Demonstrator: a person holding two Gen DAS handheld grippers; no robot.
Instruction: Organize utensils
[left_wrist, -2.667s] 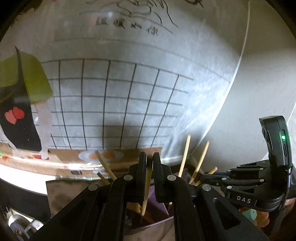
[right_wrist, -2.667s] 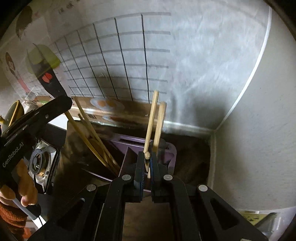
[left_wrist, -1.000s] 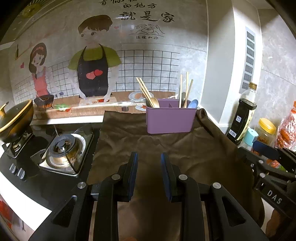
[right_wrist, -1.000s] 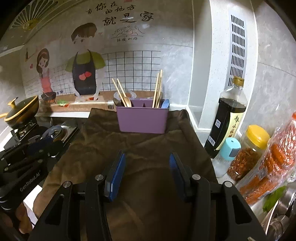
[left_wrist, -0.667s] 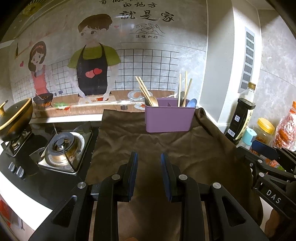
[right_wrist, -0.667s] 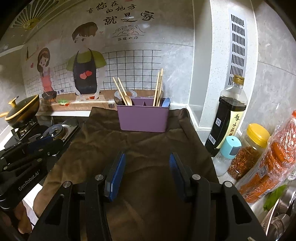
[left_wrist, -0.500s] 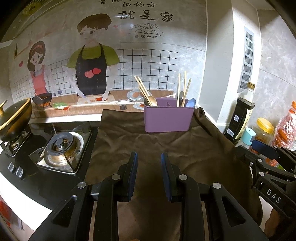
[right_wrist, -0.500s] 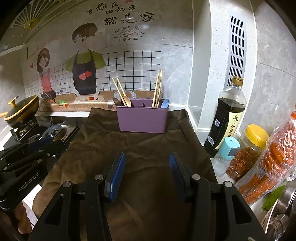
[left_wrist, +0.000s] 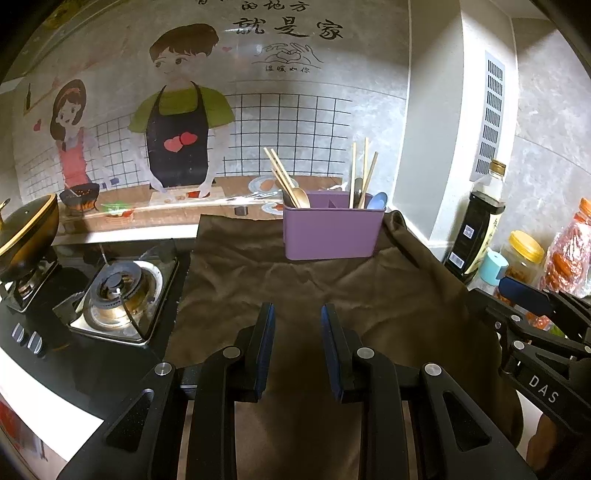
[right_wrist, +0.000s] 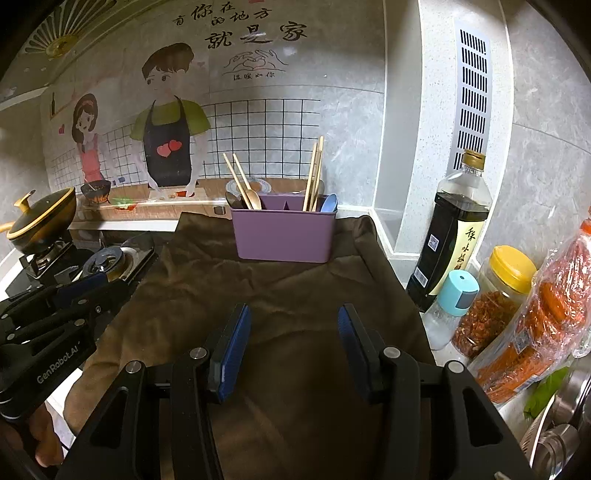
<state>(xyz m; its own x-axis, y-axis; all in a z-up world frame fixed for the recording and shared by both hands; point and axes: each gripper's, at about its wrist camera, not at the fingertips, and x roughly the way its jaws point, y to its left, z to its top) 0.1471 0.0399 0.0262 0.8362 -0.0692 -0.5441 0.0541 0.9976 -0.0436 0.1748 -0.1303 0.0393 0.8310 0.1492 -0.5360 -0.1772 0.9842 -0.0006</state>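
Note:
A purple utensil holder (left_wrist: 331, 233) (right_wrist: 283, 237) stands at the far edge of a brown cloth (left_wrist: 314, 288) (right_wrist: 273, 295). Its left compartment holds wooden chopsticks (left_wrist: 279, 173) (right_wrist: 236, 178) and a wooden spoon (left_wrist: 302, 198). Its right compartment holds upright chopsticks (left_wrist: 365, 166) (right_wrist: 315, 170) and a blue spoon (left_wrist: 377, 201) (right_wrist: 330, 203). My left gripper (left_wrist: 297, 317) is open and empty over the near cloth. My right gripper (right_wrist: 294, 317) is open wide and empty, also over the near cloth.
A gas stove burner (left_wrist: 116, 286) and a dark pot (left_wrist: 26, 229) lie left of the cloth. A soy sauce bottle (right_wrist: 452, 229), a blue-capped bottle (right_wrist: 452, 306), a yellow-lidded jar (right_wrist: 495, 295) and a snack bag (right_wrist: 539, 325) stand on the right.
Both grippers were shut on chopsticks at the holder; now they are open, empty and drawn back to the near cloth. Over the last second hardly anything has moved.

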